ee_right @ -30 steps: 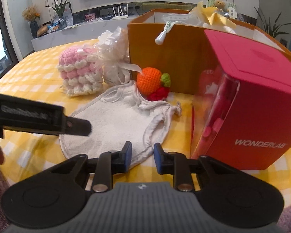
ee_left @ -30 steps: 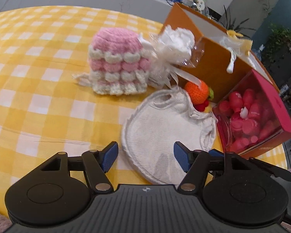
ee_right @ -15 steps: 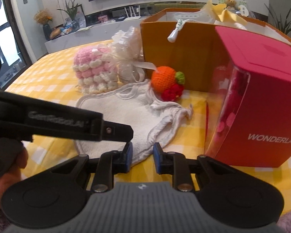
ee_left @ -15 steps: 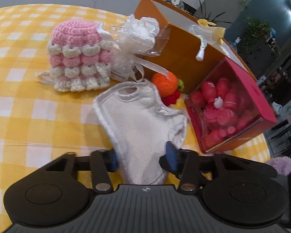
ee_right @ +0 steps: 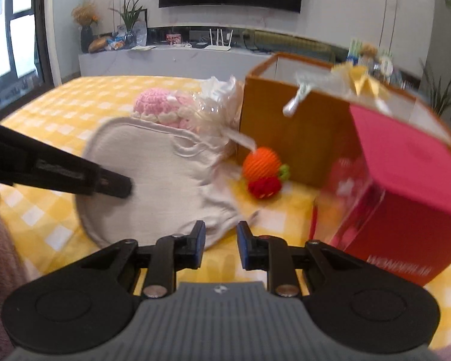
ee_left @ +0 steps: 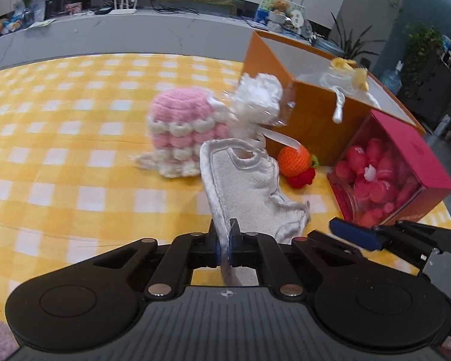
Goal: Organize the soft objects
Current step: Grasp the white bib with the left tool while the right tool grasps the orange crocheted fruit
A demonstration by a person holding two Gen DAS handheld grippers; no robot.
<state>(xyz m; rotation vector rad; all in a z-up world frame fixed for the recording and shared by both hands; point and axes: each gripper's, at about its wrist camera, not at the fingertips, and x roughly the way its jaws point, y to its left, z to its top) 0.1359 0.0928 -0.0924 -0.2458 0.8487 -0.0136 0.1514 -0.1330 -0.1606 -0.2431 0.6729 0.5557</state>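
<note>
Pinching the near hem of a cream terry bib (ee_left: 249, 180) between the closed pads of the left gripper (ee_left: 224, 248), over a yellow checked tablecloth (ee_left: 75, 156); peeling the cloth's near edge up off the table while its far, neck end is trailing beside a pink and white crochet hat (ee_left: 180, 126) and a cellophane-wrapped white bundle (ee_left: 257, 99); hovering just right of the bib's ruffled corner, the right gripper (ee_right: 220, 240), jaws standing narrowly apart with nothing between them; standing further right, an open orange box (ee_left: 309, 120), likely the destination, and a red carton with a clear window (ee_left: 385, 174); sitting against the box, an orange crochet fruit toy (ee_left: 294, 158). Risking a slip, judging by how little hem is caught between the pads; possibly dragging the trailing end against the hat or sweeping the fruit toy aside if lifting too low; possibly snagging the limp cloth on the box rim (ee_right: 285, 60) instead of dropping it inside.
</note>
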